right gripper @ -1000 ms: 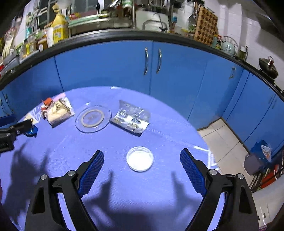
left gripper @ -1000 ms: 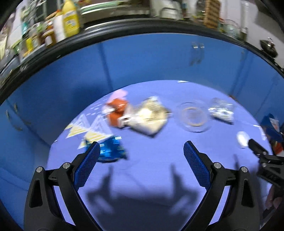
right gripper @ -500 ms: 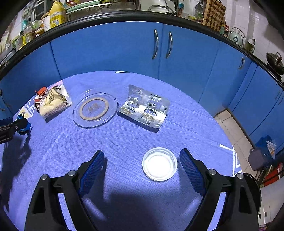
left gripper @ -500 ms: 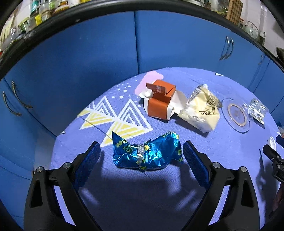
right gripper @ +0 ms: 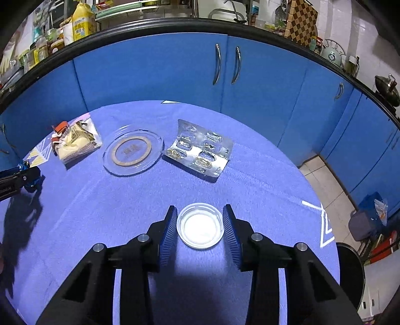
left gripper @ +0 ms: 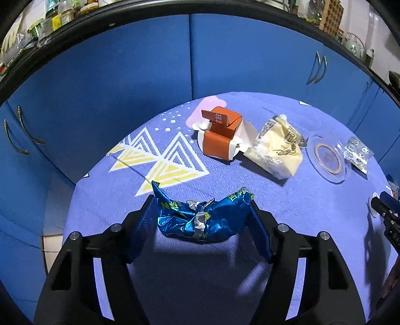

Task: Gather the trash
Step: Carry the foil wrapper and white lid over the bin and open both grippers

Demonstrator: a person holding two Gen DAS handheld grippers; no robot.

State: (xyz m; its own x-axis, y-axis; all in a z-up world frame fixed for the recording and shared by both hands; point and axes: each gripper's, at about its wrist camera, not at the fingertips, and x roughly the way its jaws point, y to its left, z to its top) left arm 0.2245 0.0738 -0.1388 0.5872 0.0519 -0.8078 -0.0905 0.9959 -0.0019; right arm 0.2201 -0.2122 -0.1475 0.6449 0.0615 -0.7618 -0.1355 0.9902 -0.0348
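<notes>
A crumpled blue foil wrapper (left gripper: 203, 217) lies on the blue tablecloth (left gripper: 200, 275), between the fingers of my left gripper (left gripper: 202, 212); the pads touch both its ends. A small round white plastic lid (right gripper: 200, 228) lies between the fingers of my right gripper (right gripper: 200, 220), with the pads close against its rim. Farther off lie an orange and white carton (left gripper: 221, 136), a cream food packet (left gripper: 280, 152), a clear plastic lid (right gripper: 132, 152) and a silver blister pack (right gripper: 202, 153).
The round table (right gripper: 275, 180) stands in front of blue kitchen cabinets (right gripper: 175, 72). A black bin (right gripper: 350, 265) and tiled floor (right gripper: 317, 165) are at the right. Bottles and jars stand on the counter (right gripper: 80, 20) behind. The other gripper (left gripper: 387, 212) shows at the right edge.
Both grippers have moved forward and down and narrowed: the left around the blue wrapper, the right around the small white lid.
</notes>
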